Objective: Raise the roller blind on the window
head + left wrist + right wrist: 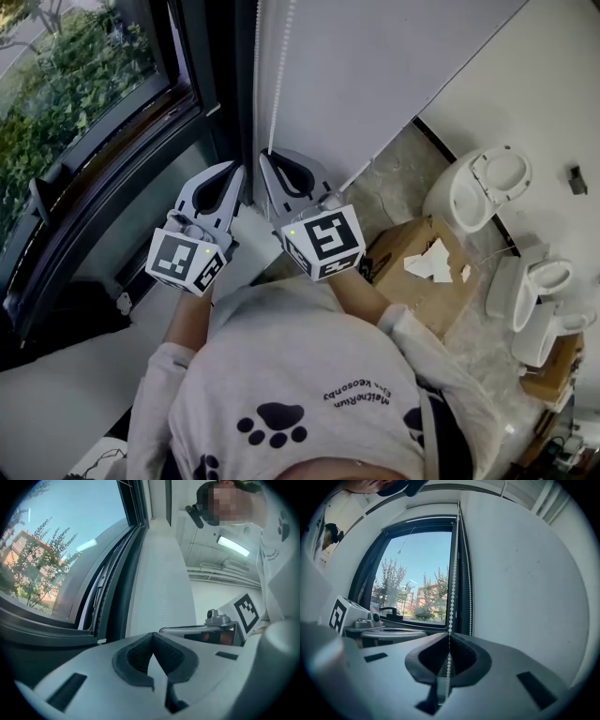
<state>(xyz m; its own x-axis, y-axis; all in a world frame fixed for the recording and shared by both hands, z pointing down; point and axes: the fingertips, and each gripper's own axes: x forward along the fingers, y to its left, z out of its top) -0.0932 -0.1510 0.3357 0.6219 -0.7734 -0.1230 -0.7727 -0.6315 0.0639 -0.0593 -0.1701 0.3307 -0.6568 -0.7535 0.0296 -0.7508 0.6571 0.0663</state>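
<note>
Head view: both tools are held up side by side at the right edge of the window, with the marker cubes turned toward the person.
Left gripper [234, 172]: the jaws are pressed together with the tips meeting. Nothing is plainly seen between them in the left gripper view. A faint line just right of the tips may be the chain, but it is too dim to be sure.
Right gripper [267, 157]: the jaws are clamped on the chain, and beads are seen passing between the pads in the right gripper view.
Chain [275, 84]: two beaded strands are hung down the right side of the window frame, just beside the wall. One strand is caught in the Right gripper; the other is left free, nearer the wall.
Window [84, 103]: a dark frame is shown, with trees, a building and sky seen through the glass.
Wall [394, 56]: a pale, plain surface is set to the right of the frame.
Box [412, 272]: brown cardboard is laid on the floor to the person's right, with white scraps on top.
Fixtures [487, 187]: white ceramic pieces are set on the floor beyond the Box.
Shirt [300, 394]: grey cloth is printed with dark paw marks.
</note>
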